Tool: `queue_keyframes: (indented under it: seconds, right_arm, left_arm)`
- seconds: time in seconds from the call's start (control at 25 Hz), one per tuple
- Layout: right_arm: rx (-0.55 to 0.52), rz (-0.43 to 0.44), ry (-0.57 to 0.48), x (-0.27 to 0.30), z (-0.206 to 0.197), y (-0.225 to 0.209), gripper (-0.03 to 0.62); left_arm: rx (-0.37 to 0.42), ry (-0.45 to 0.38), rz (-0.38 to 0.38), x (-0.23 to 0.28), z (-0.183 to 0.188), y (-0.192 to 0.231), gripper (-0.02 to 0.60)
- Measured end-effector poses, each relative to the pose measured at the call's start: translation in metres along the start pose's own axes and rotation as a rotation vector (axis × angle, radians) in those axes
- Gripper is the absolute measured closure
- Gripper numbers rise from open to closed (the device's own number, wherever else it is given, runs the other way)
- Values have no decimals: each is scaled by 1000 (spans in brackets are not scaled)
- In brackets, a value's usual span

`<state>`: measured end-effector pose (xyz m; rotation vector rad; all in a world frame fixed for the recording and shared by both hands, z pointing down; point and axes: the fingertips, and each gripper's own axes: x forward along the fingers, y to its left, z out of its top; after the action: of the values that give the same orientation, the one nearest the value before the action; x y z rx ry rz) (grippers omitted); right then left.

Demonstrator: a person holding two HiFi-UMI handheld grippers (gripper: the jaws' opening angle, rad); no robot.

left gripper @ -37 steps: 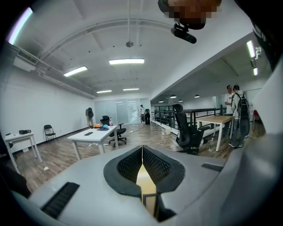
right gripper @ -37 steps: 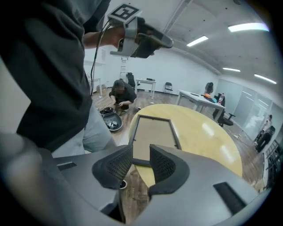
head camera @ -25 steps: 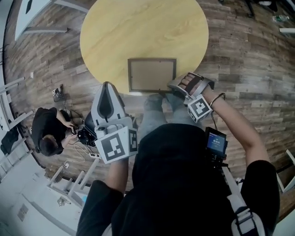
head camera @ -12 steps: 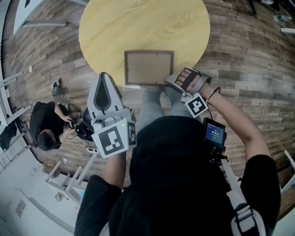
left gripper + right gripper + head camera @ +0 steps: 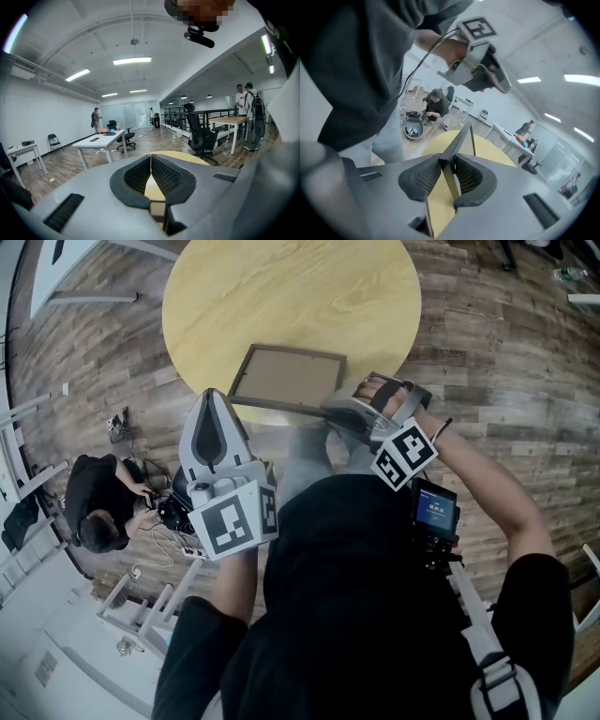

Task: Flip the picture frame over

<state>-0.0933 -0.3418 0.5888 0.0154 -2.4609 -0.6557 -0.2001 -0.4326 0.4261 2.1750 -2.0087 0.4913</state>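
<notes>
The picture frame (image 5: 286,379) sits over the near part of the round yellow bench (image 5: 281,287). It shows a tan panel inside a dark border. It is tilted, with its near right corner raised in the right gripper (image 5: 330,407). Its far side lies lower over the bench top, and I cannot tell whether that side touches the wood.

In the right gripper view, the right gripper (image 5: 449,165) has its jaws closing, with the frame's thin dark edge (image 5: 461,136) clamped between the ribbed pads. From there the frame runs away from the jaws nearly edge-on, and the yellow bench (image 5: 492,152) shows on both sides of it.

The left gripper (image 5: 212,395) hovers at the bench's near rim, just off the frame's near left corner and apart from it. In the left gripper view, the left gripper (image 5: 150,156) has its jaws clenched tip to tip with nothing between them. Only a sliver of the bench shows through the gap behind the tips.

Off to the left, a person (image 5: 94,507) crouches on the wood floor (image 5: 506,352) over some gear.
</notes>
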Motion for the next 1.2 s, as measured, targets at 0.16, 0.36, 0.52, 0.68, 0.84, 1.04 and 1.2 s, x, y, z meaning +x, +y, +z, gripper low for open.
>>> queue_keyframes:
  seconds: [0.16, 0.36, 0.52, 0.68, 0.84, 1.04, 1.2]
  right_arm:
    - [350, -32, -82, -6, 11, -42, 502]
    - [912, -46, -221, -15, -7, -78, 507]
    - [1474, -48, -333, -23, -46, -84, 510]
    - [1848, -64, -371, -23, -80, -75, 513]
    - [1917, -98, -287, -20, -97, -60, 513]
    - [1896, -127, -177, -13, -106, -45, 508]
    - [1886, -149, -121, -12, -115, -38, 494]
  left_arm:
    - [8, -12, -3, 3, 6, 1, 557]
    - [11, -16, -12, 7, 9, -1, 557]
    - [0, 22, 17, 6, 7, 0, 557]
    - [10, -1, -1, 9, 12, -1, 557]
    - [10, 12, 2, 11, 12, 2, 558]
    - [13, 18, -12, 15, 12, -6, 558]
    - [15, 21, -6, 16, 12, -11, 557]
